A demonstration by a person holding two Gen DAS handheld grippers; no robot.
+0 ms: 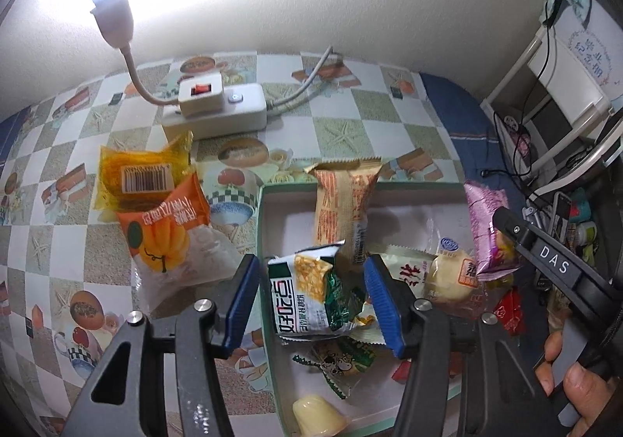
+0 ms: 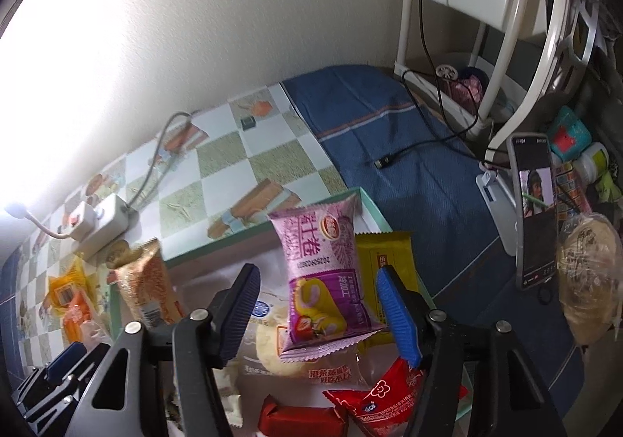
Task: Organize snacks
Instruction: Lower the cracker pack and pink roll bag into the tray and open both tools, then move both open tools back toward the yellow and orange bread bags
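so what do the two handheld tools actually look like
Both look alike: black angular frames with cut-out holes and silver round screws, each ending in two ribbed blue finger pads. The left tool and right tool match. The right one's black body carries white "DAS" lettering, and a bare hand grips it. No sleeves or cables show.

Snacks crowd the shallow white box (image 1: 268, 227): a green-white packet (image 1: 311, 293) tilts near its left wall, a tan packet (image 1: 342, 211) leans on the far rim, a purple roll packet (image 2: 319, 273) stands upright mid-box, with a pale bun (image 1: 447, 277) and red sweets (image 2: 373, 402) beside it. Two orange packets (image 1: 155, 203) lie outside, left of the box.
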